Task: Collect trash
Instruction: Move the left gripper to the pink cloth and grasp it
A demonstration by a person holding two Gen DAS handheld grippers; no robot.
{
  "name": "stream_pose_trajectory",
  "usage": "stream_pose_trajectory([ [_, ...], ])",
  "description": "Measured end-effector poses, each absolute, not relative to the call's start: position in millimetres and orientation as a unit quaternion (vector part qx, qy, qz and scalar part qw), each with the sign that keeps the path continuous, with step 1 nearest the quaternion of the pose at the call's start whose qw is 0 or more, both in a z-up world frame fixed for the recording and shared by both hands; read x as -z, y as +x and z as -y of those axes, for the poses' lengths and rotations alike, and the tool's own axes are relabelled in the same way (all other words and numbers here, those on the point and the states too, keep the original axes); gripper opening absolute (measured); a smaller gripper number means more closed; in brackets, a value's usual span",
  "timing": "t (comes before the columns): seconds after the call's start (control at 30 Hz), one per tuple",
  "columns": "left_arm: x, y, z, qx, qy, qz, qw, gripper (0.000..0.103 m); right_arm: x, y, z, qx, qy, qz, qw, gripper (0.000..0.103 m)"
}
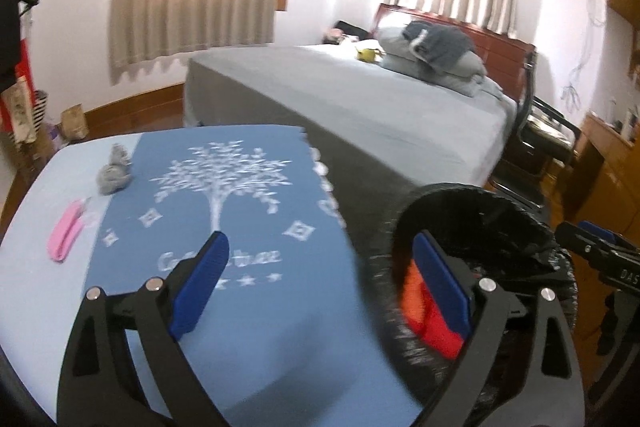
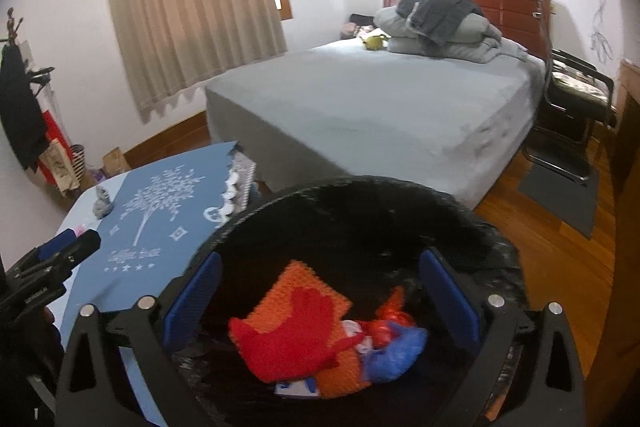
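While both hand-held grippers, left (image 1: 316, 281) over the tabletop (image 1: 32, 267) and right (image 2: 320, 297) over the bin (image 2: 360, 195), hung open and empty, the grey wad (image 1: 114, 175) and pink scrap (image 1: 66, 231) lay far left, needing a low, centred pinch.

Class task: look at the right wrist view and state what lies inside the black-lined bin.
Inside the bin lie an orange-and-red knitted piece and a crumpled red-and-blue wrapper. A white-and-blue scrap peeks out beneath. Anything deeper is covered by them.
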State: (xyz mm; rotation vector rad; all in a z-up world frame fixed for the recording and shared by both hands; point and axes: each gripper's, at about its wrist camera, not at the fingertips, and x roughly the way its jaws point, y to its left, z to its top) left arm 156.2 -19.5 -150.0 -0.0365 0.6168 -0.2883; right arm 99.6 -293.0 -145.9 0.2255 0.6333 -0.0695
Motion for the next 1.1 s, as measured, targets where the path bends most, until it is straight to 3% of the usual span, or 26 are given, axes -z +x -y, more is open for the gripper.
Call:
stream_pose_trajectory([
  [0.5, 158.5, 183.2, -100.5, 0.027, -0.040, -0.301, 0.952, 0.091, 145.0, 180.1, 168.9, -0.063, 0.073, -0.309, 0.946, 0.097],
  [1.1, 203.0, 233.0, -236.1, -0.093, -0.057, -0.350, 0.930, 0.089, 203.0, 256.2, 42.2, -0.122, 0.041, -0.353, 0.927, 0.097],
])
